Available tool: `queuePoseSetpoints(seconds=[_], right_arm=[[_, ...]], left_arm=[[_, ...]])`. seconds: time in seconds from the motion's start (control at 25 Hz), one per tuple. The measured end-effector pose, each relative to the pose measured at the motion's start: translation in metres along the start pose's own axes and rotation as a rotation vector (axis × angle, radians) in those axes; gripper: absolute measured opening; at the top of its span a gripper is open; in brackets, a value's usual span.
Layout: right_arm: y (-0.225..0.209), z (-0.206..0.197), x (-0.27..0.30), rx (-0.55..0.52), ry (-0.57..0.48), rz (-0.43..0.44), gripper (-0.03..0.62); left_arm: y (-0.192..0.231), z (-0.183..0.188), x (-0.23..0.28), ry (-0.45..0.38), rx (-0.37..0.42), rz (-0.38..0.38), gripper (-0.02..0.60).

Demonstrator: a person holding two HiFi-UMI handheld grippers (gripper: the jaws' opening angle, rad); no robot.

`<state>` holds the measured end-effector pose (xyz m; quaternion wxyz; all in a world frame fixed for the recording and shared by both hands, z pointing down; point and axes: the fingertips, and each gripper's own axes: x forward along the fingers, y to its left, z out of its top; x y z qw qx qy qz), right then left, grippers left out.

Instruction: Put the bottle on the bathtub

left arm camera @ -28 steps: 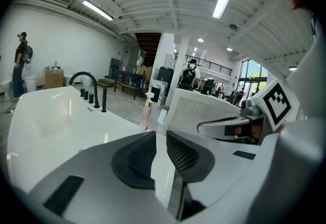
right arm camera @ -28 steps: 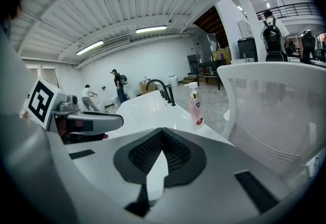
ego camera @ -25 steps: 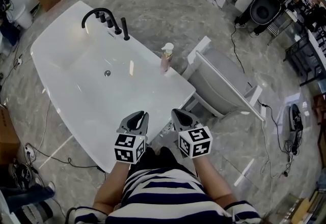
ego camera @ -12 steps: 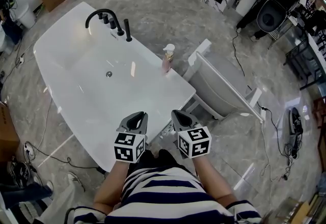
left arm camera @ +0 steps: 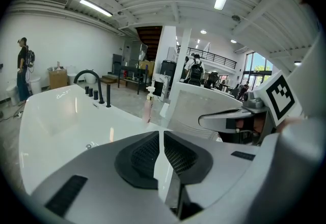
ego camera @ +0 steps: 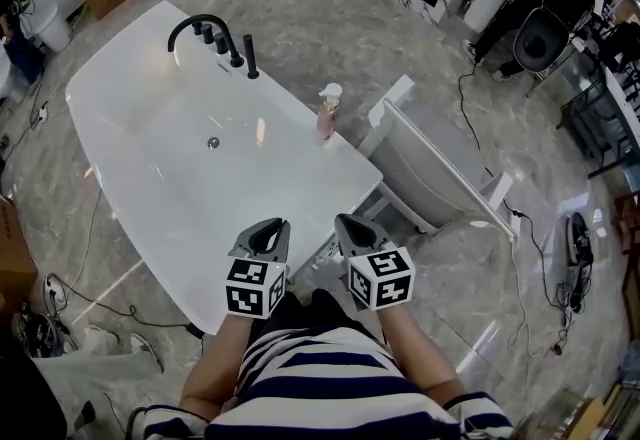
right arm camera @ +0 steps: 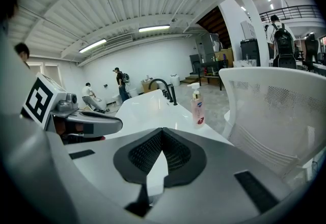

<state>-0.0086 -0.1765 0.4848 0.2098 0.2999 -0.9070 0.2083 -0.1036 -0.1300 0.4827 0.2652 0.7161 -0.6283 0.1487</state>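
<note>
Black bumpy fingers [left arm camera: 144, 152] on the left gripper [left arm camera: 159, 134] are pressing together, and they are pinching nothing. The right gripper [right arm camera: 162, 132] is doing the same: its fingers [right arm camera: 175, 152] are meeting at the tips with nothing between them. Both grippers are hanging side by side, close together, just in front of the person's striped shirt [ego camera: 320, 378]. They are pointing forward and a bit down at the near end of the bathtub [ego camera: 345, 168]. Each one is carrying a cube [ego camera: 253, 288] with black and white squares.

The bottle [ego camera: 327, 113] is sitting far from all the fingers. It is standing up straight on the flat white rim of the bathtub, on the right side, well apart from both grippers and ahead of them. It is pink with a white pump top. In the left gripper view it is showing a bit left of the closed tips, and in the right gripper view a little to the right of them. A black tap [ego camera: 205, 33] is curving over the far end of that rim, past the bottle. A white chair [ego camera: 430, 168] is standing on the floor just beside the tub, near the bottle.
</note>
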Motion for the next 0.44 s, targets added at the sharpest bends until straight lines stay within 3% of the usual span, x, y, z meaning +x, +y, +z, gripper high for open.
queuePoseSetpoints(seconds=[0.44], right_arm=[[-0.008,-0.002,-0.010,-0.015,-0.003,0.010,0.026]], left_arm=[[-0.012,0.000,-0.003,-0.004,0.002,0.027,0.040]])
